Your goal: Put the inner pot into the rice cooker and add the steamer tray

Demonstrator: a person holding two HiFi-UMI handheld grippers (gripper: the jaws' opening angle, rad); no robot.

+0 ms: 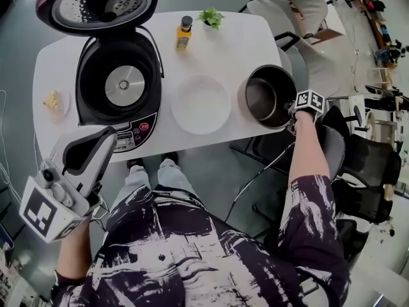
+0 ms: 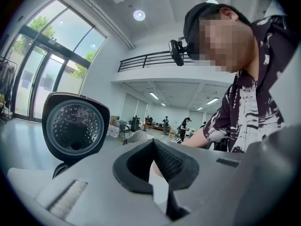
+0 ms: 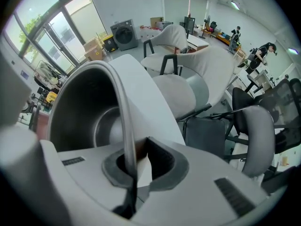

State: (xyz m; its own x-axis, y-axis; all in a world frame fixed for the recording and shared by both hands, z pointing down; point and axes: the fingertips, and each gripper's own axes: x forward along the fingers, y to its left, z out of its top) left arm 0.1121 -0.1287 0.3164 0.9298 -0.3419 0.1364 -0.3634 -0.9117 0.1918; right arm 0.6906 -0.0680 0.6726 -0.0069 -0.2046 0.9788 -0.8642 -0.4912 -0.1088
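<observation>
The open rice cooker (image 1: 118, 85) stands at the table's left, its cavity empty and its lid (image 1: 96, 2) raised. A white round steamer tray (image 1: 200, 104) lies in the middle of the table. The dark metal inner pot (image 1: 268, 94) sits at the right edge of the table. My right gripper (image 1: 295, 112) points steeply down and is shut on the pot's near right rim. In the right gripper view, the rim (image 3: 123, 121) runs between the pads of that gripper (image 3: 136, 166). My left gripper (image 1: 105, 136) is held at the table's front left edge, shut and empty. In its own view, my left gripper (image 2: 153, 147) faces the lid (image 2: 75, 126).
A yellow bottle (image 1: 184, 32) and a small plant (image 1: 210, 18) stand at the back of the white table (image 1: 217, 50). A small dish (image 1: 54, 101) sits at its left end. White chairs (image 1: 300, 5) and a black office chair (image 1: 364, 165) crowd the right side.
</observation>
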